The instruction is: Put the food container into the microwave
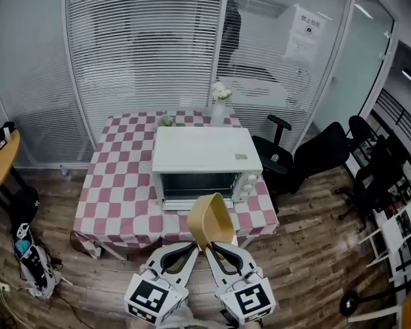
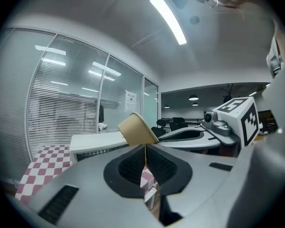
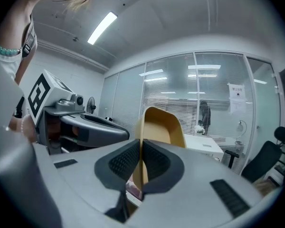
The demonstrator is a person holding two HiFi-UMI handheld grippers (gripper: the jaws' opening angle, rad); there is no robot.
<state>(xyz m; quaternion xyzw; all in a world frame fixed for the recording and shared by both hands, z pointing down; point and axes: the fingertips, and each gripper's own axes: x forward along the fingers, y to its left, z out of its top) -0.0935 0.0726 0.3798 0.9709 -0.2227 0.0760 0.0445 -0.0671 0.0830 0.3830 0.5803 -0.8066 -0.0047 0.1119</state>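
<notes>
A yellow food container hangs tilted in the air in front of the table, pinched at its rim from both sides. My left gripper is shut on the rim from the left and my right gripper from the right. In the left gripper view the container rises just past the closed jaws of that gripper. The right gripper view shows its open inside above the right gripper. The white microwave stands on the checkered table, its front facing me.
A small vase of flowers stands behind the microwave. Black office chairs crowd the right side. At the left are a yellow round table and a bag on the wood floor. A glass wall with blinds closes the back.
</notes>
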